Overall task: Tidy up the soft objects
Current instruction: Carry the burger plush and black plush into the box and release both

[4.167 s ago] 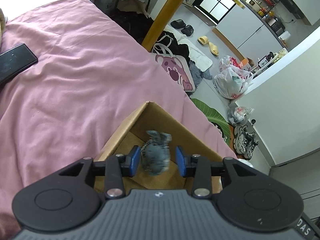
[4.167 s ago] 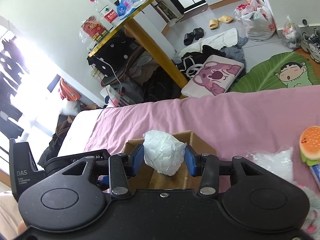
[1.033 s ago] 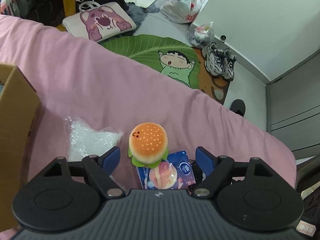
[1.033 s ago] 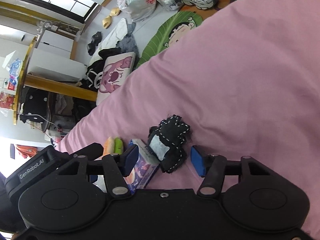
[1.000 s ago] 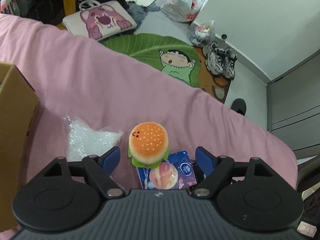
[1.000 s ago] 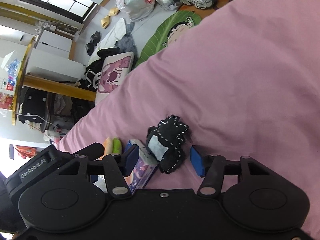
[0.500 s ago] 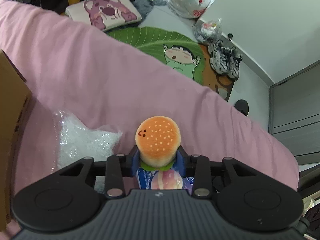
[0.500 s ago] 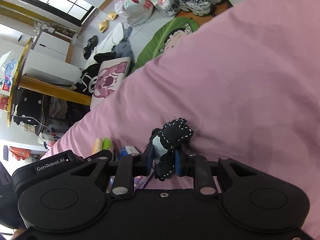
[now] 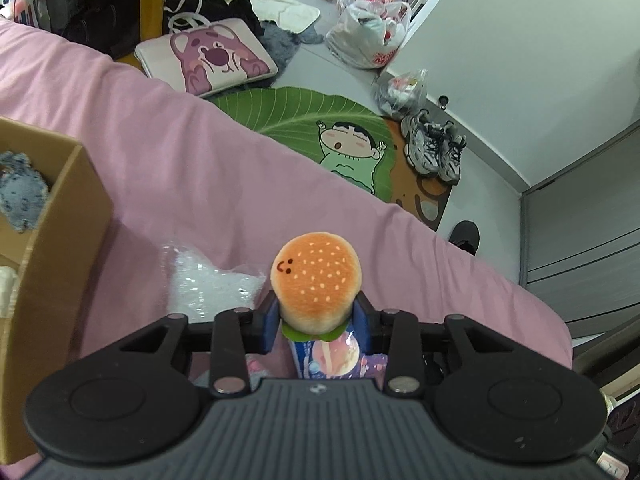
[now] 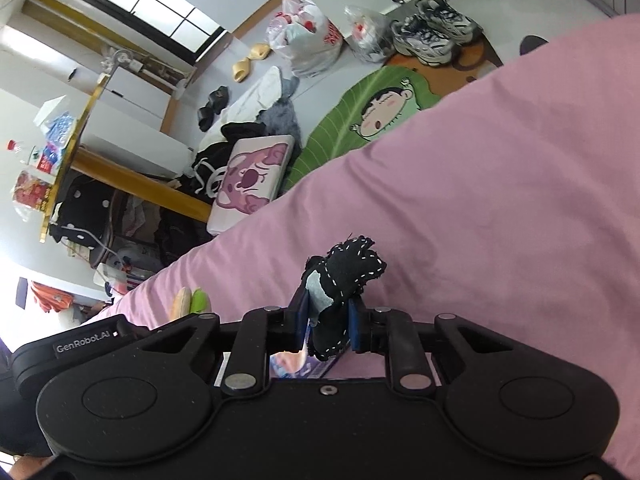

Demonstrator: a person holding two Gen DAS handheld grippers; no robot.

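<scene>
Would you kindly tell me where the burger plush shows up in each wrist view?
Left wrist: the burger plush sits at centre, clamped in the left gripper.
Right wrist: only a sliver of the plush's bun and lettuce peeks over the left gripper's housing, lower left.
Shared landmark: the green leaf-shaped cartoon rug on the floor.

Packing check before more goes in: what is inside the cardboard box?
In the cardboard box, a grey fuzzy bundle and a bit of something white show. The box wall and frame edge hide the rest.
</scene>
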